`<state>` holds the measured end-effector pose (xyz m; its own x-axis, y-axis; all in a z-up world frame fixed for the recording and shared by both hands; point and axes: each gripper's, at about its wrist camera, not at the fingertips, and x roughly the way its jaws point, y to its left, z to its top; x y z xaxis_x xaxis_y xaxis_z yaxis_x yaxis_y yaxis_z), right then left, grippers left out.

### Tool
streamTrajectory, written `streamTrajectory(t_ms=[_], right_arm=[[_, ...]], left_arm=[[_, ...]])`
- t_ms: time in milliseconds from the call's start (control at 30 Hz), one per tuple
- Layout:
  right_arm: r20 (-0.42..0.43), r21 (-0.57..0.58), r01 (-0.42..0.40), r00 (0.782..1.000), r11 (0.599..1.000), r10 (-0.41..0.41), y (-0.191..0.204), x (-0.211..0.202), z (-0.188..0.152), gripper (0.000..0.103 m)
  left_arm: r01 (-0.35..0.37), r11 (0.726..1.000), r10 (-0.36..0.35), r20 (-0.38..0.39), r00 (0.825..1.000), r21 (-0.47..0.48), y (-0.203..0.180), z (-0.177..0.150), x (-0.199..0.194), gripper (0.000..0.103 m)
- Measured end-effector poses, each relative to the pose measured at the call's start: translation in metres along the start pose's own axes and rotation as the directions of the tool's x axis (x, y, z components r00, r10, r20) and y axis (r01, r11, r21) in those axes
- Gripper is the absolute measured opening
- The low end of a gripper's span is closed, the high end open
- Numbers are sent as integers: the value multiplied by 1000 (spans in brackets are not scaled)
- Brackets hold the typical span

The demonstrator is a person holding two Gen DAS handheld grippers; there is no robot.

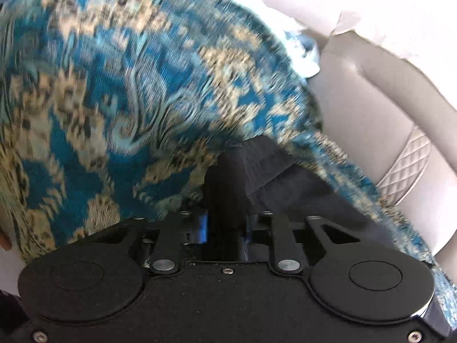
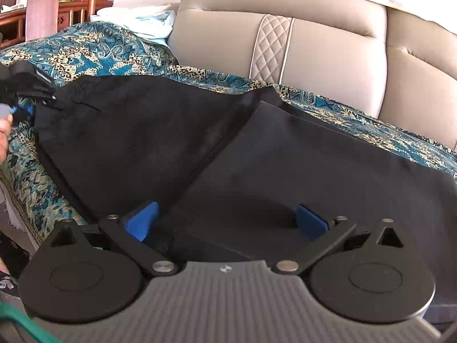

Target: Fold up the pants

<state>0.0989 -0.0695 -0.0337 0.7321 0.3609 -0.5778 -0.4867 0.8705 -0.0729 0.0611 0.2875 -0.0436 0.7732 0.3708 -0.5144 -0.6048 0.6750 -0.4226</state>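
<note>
Black pants [image 2: 257, 148] lie spread on a blue and gold patterned cover [image 2: 94, 48] over a sofa seat. My right gripper [image 2: 227, 223] is open, its blue fingers [image 2: 142, 220] wide apart over the near edge of the pants. My left gripper [image 1: 228, 188] is shut on a bunched fold of the black pants [image 1: 257, 157]. It also shows in the right wrist view [image 2: 34, 85] at the far left edge of the pants. The left wrist view is blurred.
The beige leather sofa back [image 2: 314, 43] with a quilted strip rises behind the cover. White and pale blue cloths [image 2: 142, 17] lie piled at the far end. Wooden furniture [image 2: 42, 14] stands at the back left.
</note>
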Motion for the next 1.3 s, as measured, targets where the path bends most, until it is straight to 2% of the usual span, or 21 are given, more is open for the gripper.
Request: streamTrajectory(t_ms=[100,233,300,400,467,567,600,700,767,833,867,933,1000,1067,1133,1167,1200,1267,1300], right_arm=[[-31,-16,-36,999,999,35,-3,-2,6,103],[-48,32,-131,990,991,133,-27,-12,13,103],[-49,72,-131,990,989,135,-46,-20,16,103],[-43,167,-97,993,981,106,-86,-35,18,103],[-37,248,-70,996,966,82,-120,-46,16,103],[-12,339,-36,999,940,43,-163,-63,8,103],[-3,359,-24,1000,933,27,-174,-68,4,103],[6,441,22,1000,897,-27,-205,-81,-11,103],[5,526,21,1000,850,-28,-224,-84,-25,103],[16,611,-15,1000,792,6,-239,-85,-39,103],[26,648,-38,999,760,28,-245,-84,-46,102],[45,695,-76,997,715,62,-250,-85,-56,102],[62,693,-100,995,714,78,-246,-85,-56,102],[67,666,-111,994,738,89,-237,-82,-53,102],[67,646,-123,992,754,105,-225,-82,-53,102],[68,642,-129,991,755,112,-221,-79,-53,102],[82,654,-144,989,743,120,-218,-79,-55,102],[105,662,-177,984,728,144,-209,-79,-58,102],[110,651,-173,985,739,134,-203,-81,-58,102]], left_arm=[[26,993,-33,60,998,113,-27,6,-20,17],[139,974,-156,91,983,177,-70,12,-48,16],[197,955,-223,101,969,223,-98,11,-65,16],[295,900,-340,91,936,321,-148,-1,-90,17],[372,849,-425,65,903,376,-181,-17,-106,17],[492,767,-522,-44,852,413,-222,-45,-115,17],[508,739,-532,-79,843,443,-235,-59,-117,17],[526,635,-504,-213,837,565,-270,-112,-119,18],[557,578,-459,-327,826,596,-283,-149,-114,20],[579,551,-380,-437,815,601,-288,-182,-104,23],[591,542,-342,-486,804,597,-288,-196,-99,27],[597,521,-333,-498,801,610,-282,-213,-109,34],[612,484,-357,-497,791,626,-275,-216,-123,45],[644,472,-381,-520,765,602,-267,-210,-134,52],[670,482,-404,-535,742,564,-255,-196,-141,54],[667,487,-403,-532,745,565,-249,-190,-145,54],[655,493,-404,-516,755,572,-247,-179,-147,54],[613,526,-409,-457,790,589,-230,-164,-154,46],[590,544,-396,-436,808,597,-222,-156,-155,45]])
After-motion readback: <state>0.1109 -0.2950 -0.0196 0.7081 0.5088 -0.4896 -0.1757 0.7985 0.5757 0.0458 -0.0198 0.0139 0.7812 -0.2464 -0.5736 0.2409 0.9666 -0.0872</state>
